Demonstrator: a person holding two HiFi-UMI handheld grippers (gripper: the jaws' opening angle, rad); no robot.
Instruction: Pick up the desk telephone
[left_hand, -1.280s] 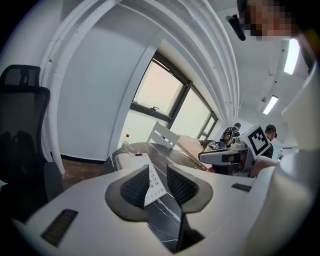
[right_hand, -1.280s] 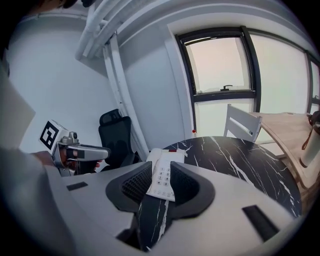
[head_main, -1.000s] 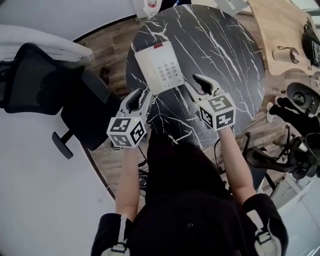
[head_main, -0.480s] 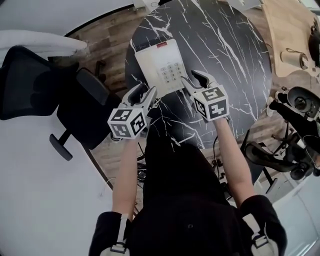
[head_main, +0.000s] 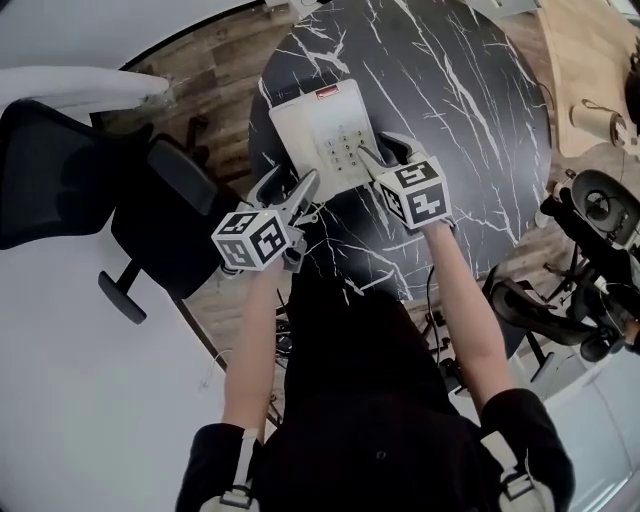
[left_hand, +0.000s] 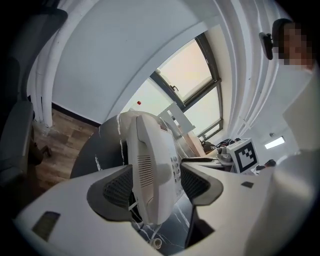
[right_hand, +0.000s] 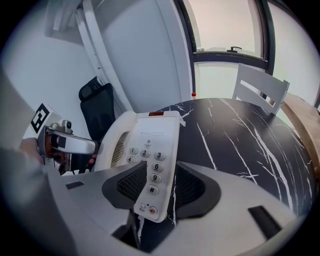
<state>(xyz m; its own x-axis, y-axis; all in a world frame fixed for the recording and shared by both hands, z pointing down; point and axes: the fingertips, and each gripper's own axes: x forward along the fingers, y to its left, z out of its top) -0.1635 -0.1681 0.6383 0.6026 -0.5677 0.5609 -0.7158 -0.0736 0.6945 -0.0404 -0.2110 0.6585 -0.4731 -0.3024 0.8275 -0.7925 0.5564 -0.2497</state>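
Note:
A white desk telephone (head_main: 322, 128) lies flat on the round black marble table (head_main: 460, 110), handset on its left, keypad on its right. My left gripper (head_main: 290, 190) is at the phone's near left corner. In the left gripper view the handset side (left_hand: 152, 160) stands edge-on between the jaws, which are opening, with a gap at the right pad (left_hand: 196, 182). My right gripper (head_main: 385, 152) is at the near right corner. The keypad edge (right_hand: 152, 175) lies between its opening jaws, and the pads do not press on it.
A black office chair (head_main: 90, 190) stands left of the table, close to my left arm. A wooden table (head_main: 590, 70) and dark equipment (head_main: 600, 210) are at the right. A white chair (right_hand: 257, 85) stands at the table's far side. The table's near edge lies just under both grippers.
Both grippers have come down and forward to the phone's near edge. Their jaws have spread wider, and the phone's near corners now lie between them.

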